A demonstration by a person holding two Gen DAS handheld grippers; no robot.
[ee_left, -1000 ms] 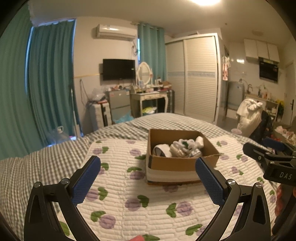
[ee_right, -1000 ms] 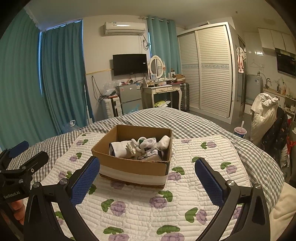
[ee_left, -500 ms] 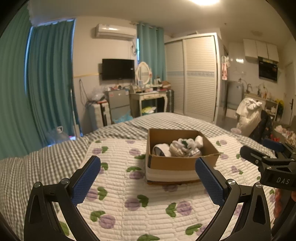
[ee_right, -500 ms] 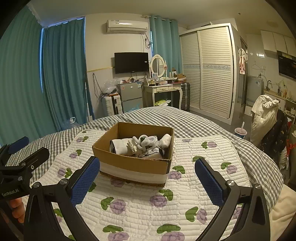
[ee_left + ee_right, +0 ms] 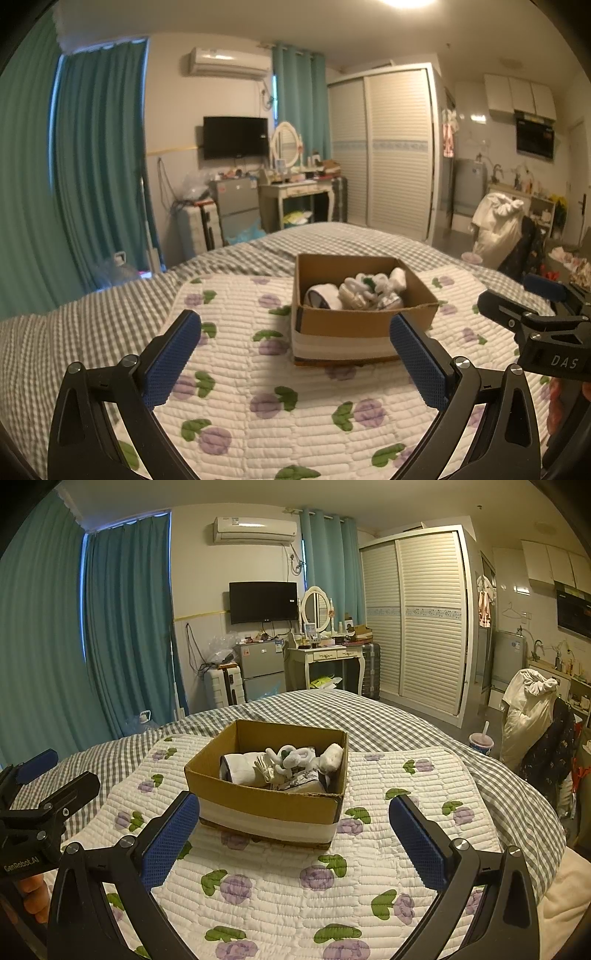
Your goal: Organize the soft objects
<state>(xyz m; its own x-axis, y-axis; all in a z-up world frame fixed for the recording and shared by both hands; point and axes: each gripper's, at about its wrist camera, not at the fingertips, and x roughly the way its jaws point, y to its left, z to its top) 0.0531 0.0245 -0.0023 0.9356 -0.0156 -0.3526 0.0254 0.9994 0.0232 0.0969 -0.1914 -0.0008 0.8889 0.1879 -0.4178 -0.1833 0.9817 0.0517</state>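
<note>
On floral quilt (image 5: 369, 853): cardboard box (image 5: 269, 805) before wide-open tongs (image 5: 293, 834).

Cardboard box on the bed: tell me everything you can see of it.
The box is brown corrugated cardboard, open-topped, with no flaps showing, and a pale band around its lower walls. It sits flat on the floral quilt, turned corner-on in the right wrist view. Inside lie rolled white soft items, below the rim. Neither gripper touches it.
</note>
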